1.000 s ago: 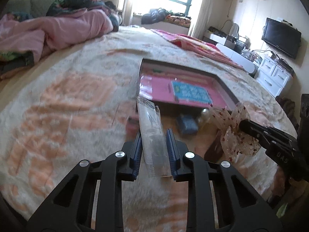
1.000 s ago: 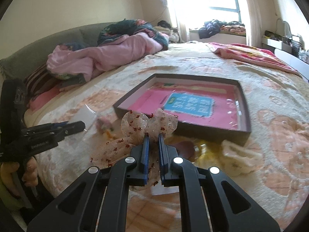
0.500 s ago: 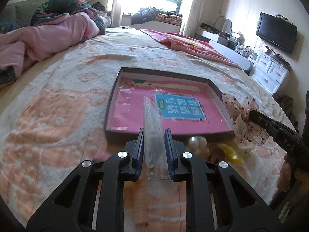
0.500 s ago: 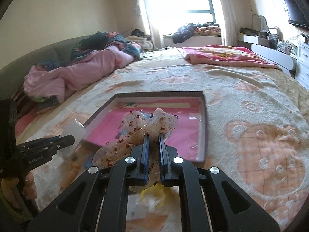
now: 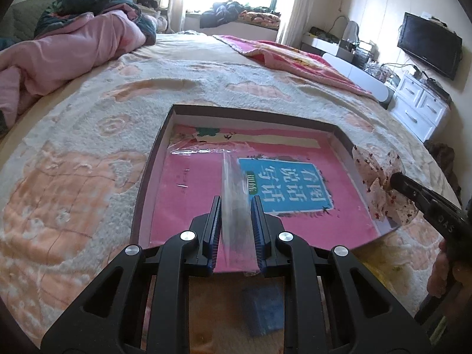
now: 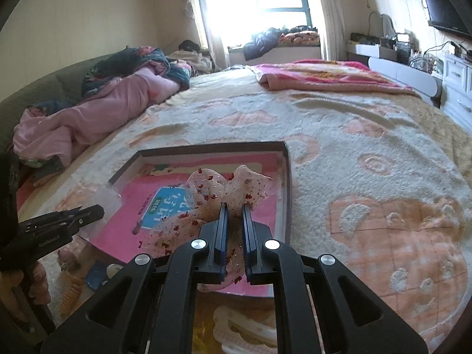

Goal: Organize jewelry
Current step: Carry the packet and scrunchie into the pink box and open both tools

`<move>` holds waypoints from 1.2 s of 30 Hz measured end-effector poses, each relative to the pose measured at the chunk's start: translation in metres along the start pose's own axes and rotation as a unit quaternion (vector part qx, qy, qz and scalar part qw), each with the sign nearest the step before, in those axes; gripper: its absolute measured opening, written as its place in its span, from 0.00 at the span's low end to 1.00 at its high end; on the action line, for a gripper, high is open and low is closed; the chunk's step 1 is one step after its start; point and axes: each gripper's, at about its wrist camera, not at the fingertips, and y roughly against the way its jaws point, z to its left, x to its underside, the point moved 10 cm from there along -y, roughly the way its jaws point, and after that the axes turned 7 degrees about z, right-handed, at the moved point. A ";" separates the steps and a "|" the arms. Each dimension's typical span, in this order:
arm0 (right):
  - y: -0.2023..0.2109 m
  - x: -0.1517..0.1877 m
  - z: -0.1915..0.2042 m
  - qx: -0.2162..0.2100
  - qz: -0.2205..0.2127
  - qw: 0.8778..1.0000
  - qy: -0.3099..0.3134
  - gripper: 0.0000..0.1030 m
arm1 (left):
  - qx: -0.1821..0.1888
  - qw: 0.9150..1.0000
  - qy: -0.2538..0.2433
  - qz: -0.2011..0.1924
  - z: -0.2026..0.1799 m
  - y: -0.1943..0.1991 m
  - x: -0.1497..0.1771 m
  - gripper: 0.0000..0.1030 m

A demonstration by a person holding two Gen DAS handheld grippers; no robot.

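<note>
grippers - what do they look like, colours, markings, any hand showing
Both the left gripper and the right gripper are matte black linkages with triangular cut-outs, silver round pivot screws and blue ribbed finger pads. Pale lettering marks the side of each body. A bare hand grips the left handle; no cables or sleeves are visible.
</note>
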 end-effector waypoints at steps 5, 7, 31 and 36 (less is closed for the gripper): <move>-0.018 0.003 0.004 0.015 0.018 1.000 0.017 0.08 | -0.007 1.000 0.005 0.014 0.006 -0.013 0.002 0.12; -0.023 0.006 0.003 0.017 0.027 0.999 0.015 0.09 | -0.009 1.000 0.007 0.017 0.008 -0.016 0.003 0.12; -0.017 0.011 -0.008 0.015 0.023 0.999 -0.016 0.51 | -0.024 0.999 0.020 0.011 0.019 -0.002 0.011 0.13; -0.003 0.010 -0.010 0.014 0.005 0.999 -0.030 0.65 | -0.028 0.999 0.020 -0.007 0.020 0.013 0.009 0.38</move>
